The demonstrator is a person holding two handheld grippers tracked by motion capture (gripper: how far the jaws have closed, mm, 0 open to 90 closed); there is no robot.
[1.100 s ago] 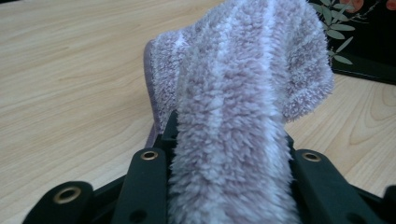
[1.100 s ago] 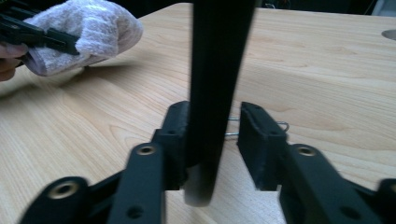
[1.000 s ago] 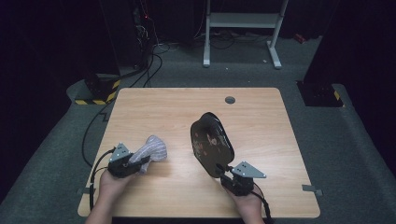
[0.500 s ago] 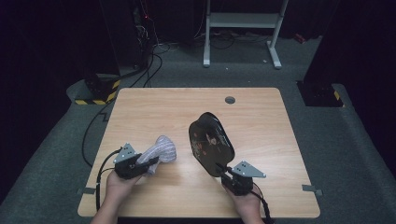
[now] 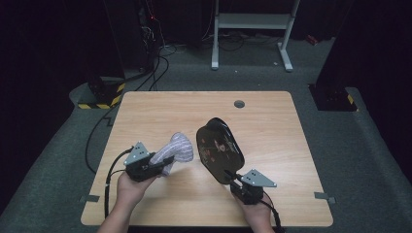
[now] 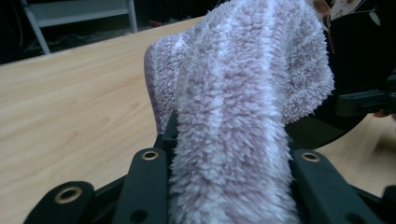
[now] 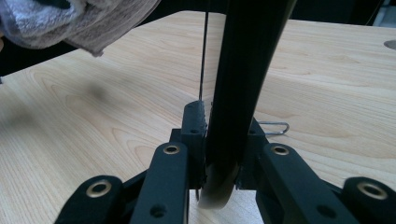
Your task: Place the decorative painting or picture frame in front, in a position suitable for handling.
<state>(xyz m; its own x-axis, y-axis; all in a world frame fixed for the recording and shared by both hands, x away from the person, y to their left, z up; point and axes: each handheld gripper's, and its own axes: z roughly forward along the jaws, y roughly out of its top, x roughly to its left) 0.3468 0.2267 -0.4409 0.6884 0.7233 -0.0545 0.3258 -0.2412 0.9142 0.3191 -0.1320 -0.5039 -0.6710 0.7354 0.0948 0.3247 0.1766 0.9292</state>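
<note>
One black tray, held on edge, bare.

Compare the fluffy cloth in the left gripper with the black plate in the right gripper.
The cloth is pale lilac, soft and fuzzy, and it droops over at its top; the plate is black, rigid and glossy, with a floral pattern. The cloth is bunched into a narrow roll; the plate is broad, flat and stands on edge. Both are clamped between jaws, cloth in the left gripper, plate in the right gripper, above the table.

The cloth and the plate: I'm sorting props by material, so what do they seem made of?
Cloth: soft fluffy microfibre or terry, pale lilac with white stripes, by its deep pile. Plate: probably lacquered plastic or melamine, glossy black with a printed pattern and a thin rim.
</note>
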